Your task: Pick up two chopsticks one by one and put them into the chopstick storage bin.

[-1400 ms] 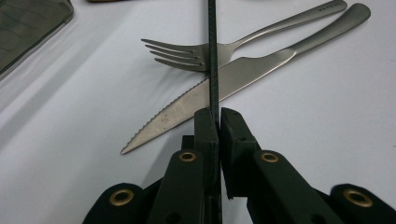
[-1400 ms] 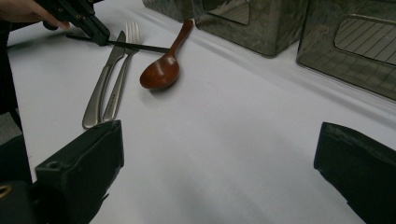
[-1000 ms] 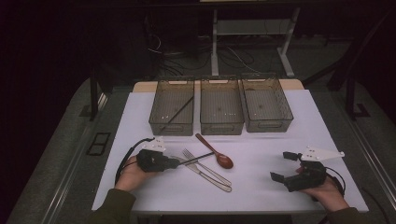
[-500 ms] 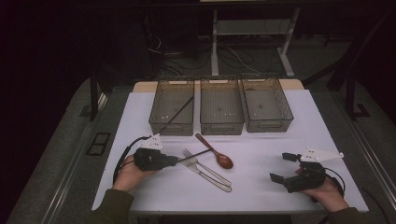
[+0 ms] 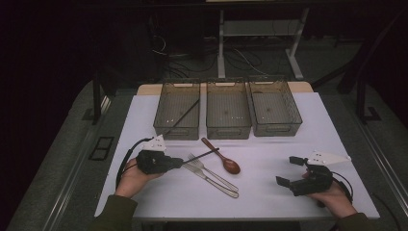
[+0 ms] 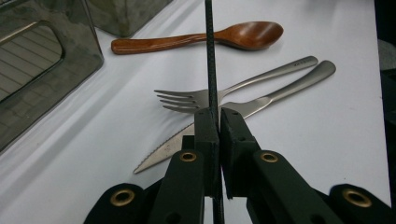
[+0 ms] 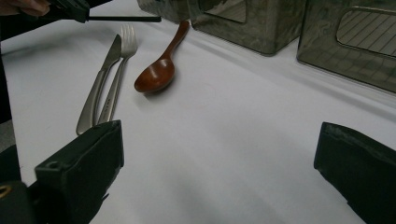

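Note:
My left gripper is shut on a thin black chopstick, which sticks out past the jaws above the cutlery. Under it a steel fork and a knife lie side by side on the white table. A brown wooden spoon rests just beyond them. My right gripper stands open and empty near the front right of the table.
Three translucent bins stand in a row at the back: left, middle, right. A second black chopstick leans inside the left bin. Bare white table lies between the spoon and my right gripper.
My left gripper has drifted slightly to the left with the chopstick still clamped. The right gripper and the cutlery have stayed put.

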Demonstrator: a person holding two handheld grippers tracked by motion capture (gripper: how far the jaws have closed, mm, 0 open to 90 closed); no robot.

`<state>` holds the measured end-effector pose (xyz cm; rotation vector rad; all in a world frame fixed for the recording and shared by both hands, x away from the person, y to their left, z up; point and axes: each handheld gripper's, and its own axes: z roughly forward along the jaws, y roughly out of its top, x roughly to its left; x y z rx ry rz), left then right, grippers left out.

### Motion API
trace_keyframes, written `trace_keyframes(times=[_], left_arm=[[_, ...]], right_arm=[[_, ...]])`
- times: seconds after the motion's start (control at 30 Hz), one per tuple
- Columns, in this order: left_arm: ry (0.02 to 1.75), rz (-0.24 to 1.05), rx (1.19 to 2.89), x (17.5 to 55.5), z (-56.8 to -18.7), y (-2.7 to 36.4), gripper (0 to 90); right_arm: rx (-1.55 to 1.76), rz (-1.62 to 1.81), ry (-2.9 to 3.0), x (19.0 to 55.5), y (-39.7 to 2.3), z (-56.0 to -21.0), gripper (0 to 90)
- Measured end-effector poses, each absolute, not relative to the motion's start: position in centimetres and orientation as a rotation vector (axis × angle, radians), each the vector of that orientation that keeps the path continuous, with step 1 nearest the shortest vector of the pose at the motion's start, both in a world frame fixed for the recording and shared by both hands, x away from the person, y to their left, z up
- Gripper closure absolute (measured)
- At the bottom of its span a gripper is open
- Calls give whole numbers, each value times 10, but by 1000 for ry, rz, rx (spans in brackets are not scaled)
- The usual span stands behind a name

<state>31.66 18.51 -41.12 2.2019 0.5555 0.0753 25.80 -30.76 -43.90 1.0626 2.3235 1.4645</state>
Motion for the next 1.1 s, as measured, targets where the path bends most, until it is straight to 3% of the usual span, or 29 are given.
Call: trace_keyframes(times=[1.1], left_arm=[[675, 152, 2143, 332, -391, 180, 852]], right_arm=[[1089, 1416, 2321, 260, -307, -441, 11]])
